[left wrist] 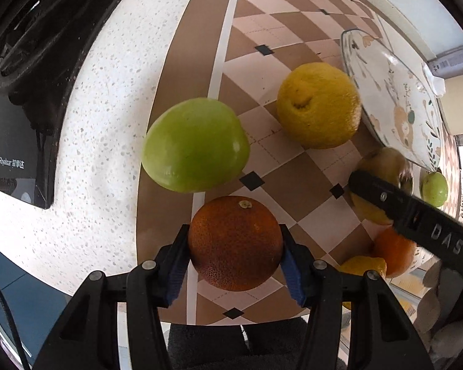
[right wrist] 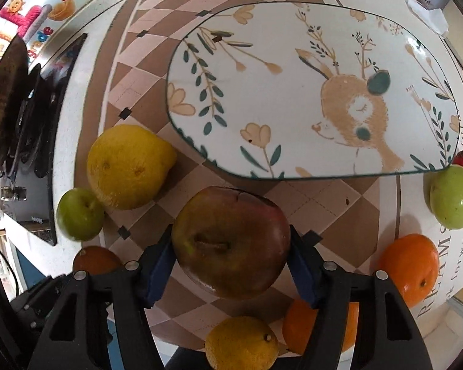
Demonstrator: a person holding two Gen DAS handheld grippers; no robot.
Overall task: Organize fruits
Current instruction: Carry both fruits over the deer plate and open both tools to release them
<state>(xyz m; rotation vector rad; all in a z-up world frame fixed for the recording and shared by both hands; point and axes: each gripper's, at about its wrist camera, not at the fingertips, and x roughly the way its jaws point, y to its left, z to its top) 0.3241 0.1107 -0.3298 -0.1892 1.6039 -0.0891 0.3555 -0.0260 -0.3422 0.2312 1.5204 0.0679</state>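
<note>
My left gripper is shut on a dark orange above the checkered mat. Beyond it lie a green apple and a big lemon. My right gripper is shut on a reddish-brown apple, held in front of the empty deer-pattern plate. The right gripper's finger crosses the left wrist view, with the apple it holds partly hidden. The right wrist view also shows the lemon, the green apple and the dark orange at left.
A second green apple, two oranges and a small lemon lie near the mat's right and near edges. A black stove stands at left on the speckled counter. A tissue lies beyond the plate.
</note>
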